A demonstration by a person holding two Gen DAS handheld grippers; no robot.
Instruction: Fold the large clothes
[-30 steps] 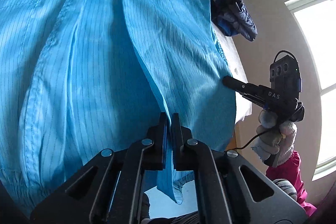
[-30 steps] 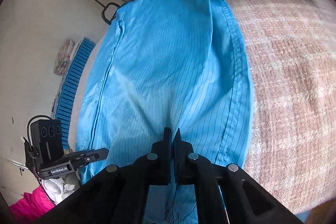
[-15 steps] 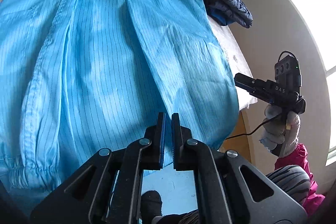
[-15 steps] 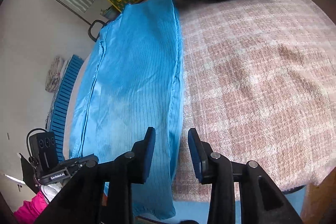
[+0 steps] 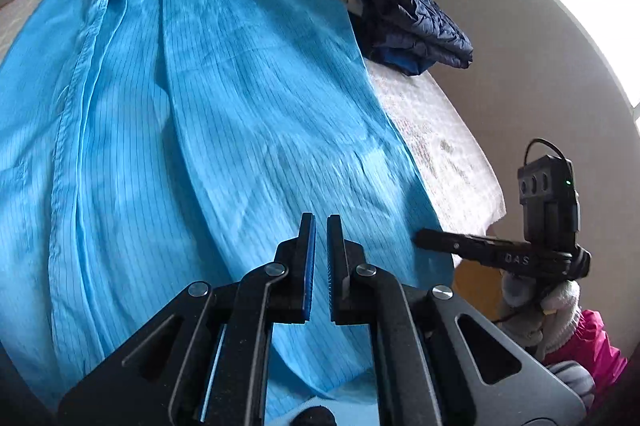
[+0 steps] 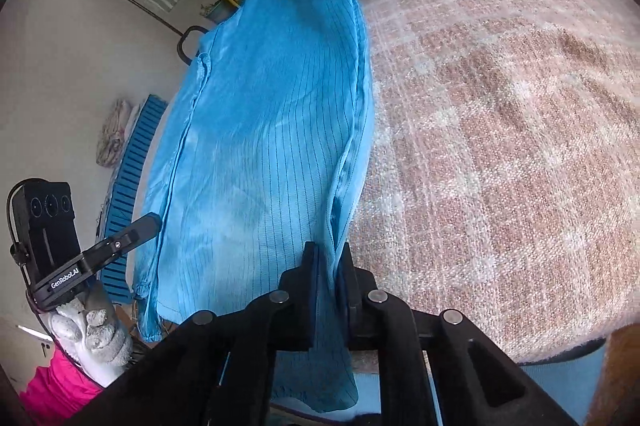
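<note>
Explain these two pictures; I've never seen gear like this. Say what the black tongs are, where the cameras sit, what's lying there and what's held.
No robot here: a gloved person carries two hand-held tools, each with two black jaws and a wide-angle camera looking along them. One picture comes from the left gripper, the other from the right gripper; each also catches the other tool at its edge. A large blue pinstriped garment lies spread on a pinkish checked blanket, with a pile of dark clothes at the far end. The right jaws have just closed with the garment's near edge between them. The left jaws are shut; whether they pinch cloth is unclear.
</note>
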